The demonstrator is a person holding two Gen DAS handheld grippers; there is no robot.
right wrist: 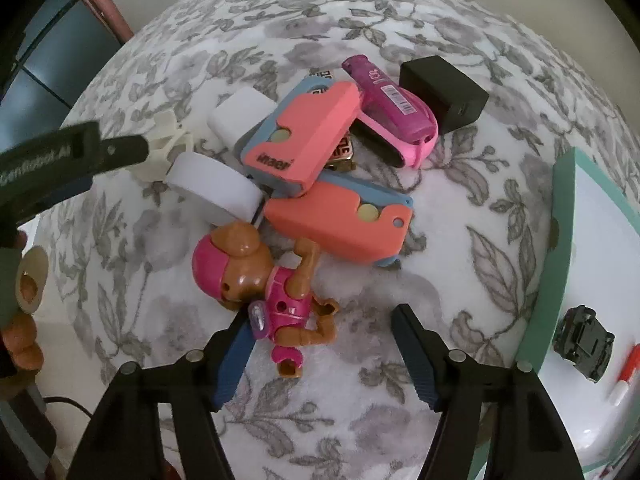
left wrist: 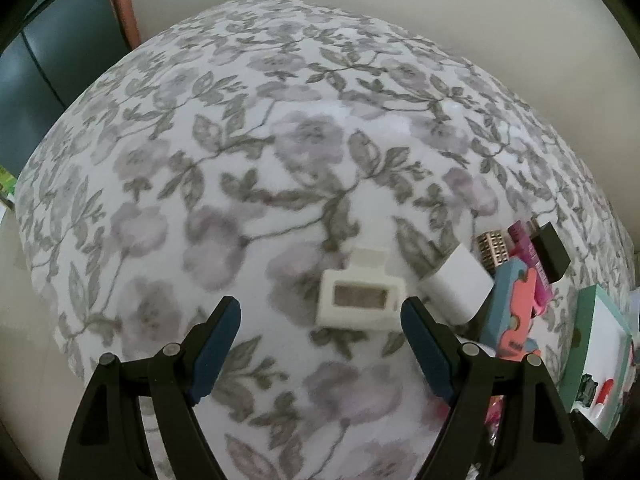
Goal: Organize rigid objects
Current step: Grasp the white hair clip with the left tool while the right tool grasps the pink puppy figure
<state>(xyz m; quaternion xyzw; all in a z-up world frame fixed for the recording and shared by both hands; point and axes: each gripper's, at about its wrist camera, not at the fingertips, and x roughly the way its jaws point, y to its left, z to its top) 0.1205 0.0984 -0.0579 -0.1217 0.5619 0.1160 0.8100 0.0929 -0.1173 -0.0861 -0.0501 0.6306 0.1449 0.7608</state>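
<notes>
My left gripper point(left wrist: 320, 310) is open and empty, just short of a cream plastic piece with a window point(left wrist: 360, 296) lying on the floral cloth. A white block point(left wrist: 458, 282) lies right of it. My right gripper point(right wrist: 320, 320) is open over a pink and brown toy pup point(right wrist: 260, 284); its left finger touches the toy's pink body. Beyond lie two coral and blue cases point(right wrist: 308, 136) point(right wrist: 340, 222), a white round block point(right wrist: 214, 190), a magenta bottle point(right wrist: 390, 100) and a black cube point(right wrist: 444, 92).
A teal-rimmed white tray point(right wrist: 560, 248) at the right holds a black part point(right wrist: 582, 344) and a red and white pen point(right wrist: 626, 376). The left gripper's arm point(right wrist: 52, 160) crosses the left of the right wrist view. The floral cloth point(left wrist: 240, 140) covers the table.
</notes>
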